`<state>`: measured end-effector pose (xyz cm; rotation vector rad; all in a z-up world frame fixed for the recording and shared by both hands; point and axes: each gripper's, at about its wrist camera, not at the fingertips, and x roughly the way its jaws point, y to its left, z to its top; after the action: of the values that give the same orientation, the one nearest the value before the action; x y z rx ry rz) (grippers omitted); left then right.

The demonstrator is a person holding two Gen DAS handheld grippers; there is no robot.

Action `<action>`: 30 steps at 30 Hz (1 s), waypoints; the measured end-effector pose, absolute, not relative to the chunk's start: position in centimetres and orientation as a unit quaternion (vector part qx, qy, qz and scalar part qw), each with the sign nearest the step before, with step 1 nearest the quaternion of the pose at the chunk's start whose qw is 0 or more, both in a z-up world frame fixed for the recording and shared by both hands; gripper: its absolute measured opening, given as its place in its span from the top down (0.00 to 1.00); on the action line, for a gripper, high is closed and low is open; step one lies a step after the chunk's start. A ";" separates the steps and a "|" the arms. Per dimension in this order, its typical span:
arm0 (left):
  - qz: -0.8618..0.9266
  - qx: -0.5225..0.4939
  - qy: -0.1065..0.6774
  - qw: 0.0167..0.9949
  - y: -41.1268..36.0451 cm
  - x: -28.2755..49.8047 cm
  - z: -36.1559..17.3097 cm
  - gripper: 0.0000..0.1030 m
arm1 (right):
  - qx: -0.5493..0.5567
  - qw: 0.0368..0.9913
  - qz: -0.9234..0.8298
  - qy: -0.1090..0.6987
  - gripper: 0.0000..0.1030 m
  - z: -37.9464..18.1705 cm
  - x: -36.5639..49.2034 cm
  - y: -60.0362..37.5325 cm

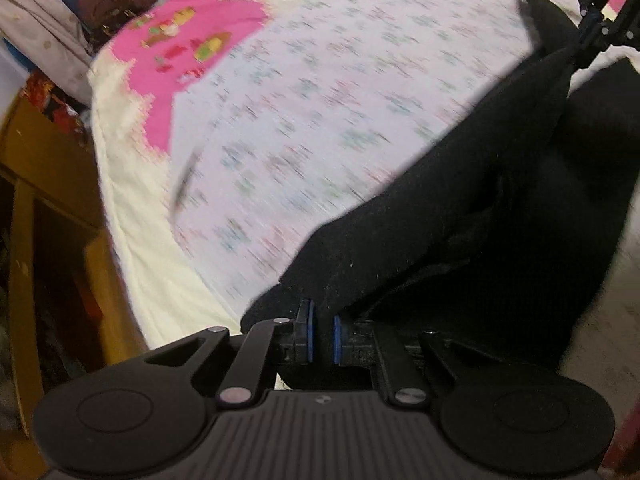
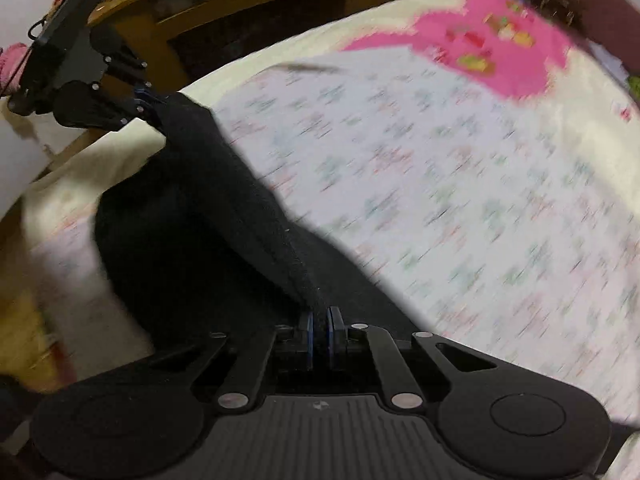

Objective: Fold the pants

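Over bed (image 1: 320,80) — both claws seemingly pinching pants (image 1: 460,200).

We see soft, even room light in both views. The flowered bedsheet (image 1: 320,92) is smeared with blur. The black pants (image 2: 208,216) look so dark their folds hardly show. Edges bend, and corners go black.

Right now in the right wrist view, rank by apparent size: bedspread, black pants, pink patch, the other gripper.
1. bedspread, fills most of the frame
2. black pants
3. pink patch and left gripper: look about alike, both far off, so unranked.
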<state>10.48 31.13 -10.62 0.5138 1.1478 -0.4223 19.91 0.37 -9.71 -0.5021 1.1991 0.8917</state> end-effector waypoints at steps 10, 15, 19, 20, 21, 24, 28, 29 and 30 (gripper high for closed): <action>-0.208 0.195 0.578 0.765 28.9 2.5 -14.6 0.80 | -0.177 0.693 0.367 0.595 1.00 -13.6 14.3 -1.3; -0.191 0.190 0.588 0.762 29.4 0.3 -15.4 0.80 | -0.165 0.683 0.370 0.608 1.00 -14.6 11.8 -0.8; -0.176 0.197 0.591 0.762 29.9 -0.8 -15.8 0.80 | -0.168 0.672 0.376 0.616 1.00 -16.3 10.2 -0.2; -0.174 0.200 0.590 0.763 29.9 -0.9 -15.9 0.80 | -0.157 0.667 0.380 0.621 1.00 -16.7 10.1 -0.1; -0.173 0.202 0.589 0.763 29.8 -1.0 -16.1 0.80 | -0.134 0.658 0.384 0.633 1.00 -17.2 9.9 0.2; -0.172 0.220 0.583 0.763 29.3 -1.3 -16.6 0.80 | -0.125 0.630 0.423 0.639 1.00 -18.1 7.7 2.2; -0.175 0.286 0.588 0.736 28.3 -2.9 -17.9 0.75 | -0.145 0.626 0.441 0.626 1.00 -17.9 7.3 3.3; -0.172 0.301 0.591 0.728 28.2 -3.5 -18.5 0.75 | -0.140 0.629 0.438 0.627 1.00 -17.9 7.6 3.1; -0.168 0.313 0.597 0.720 28.2 -4.1 -19.1 0.75 | -0.139 0.632 0.432 0.628 1.00 -17.8 8.1 2.9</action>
<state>-4.14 28.25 -19.09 0.6914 1.3192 -0.3717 8.07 2.95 -17.84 -0.3187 1.4379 0.9894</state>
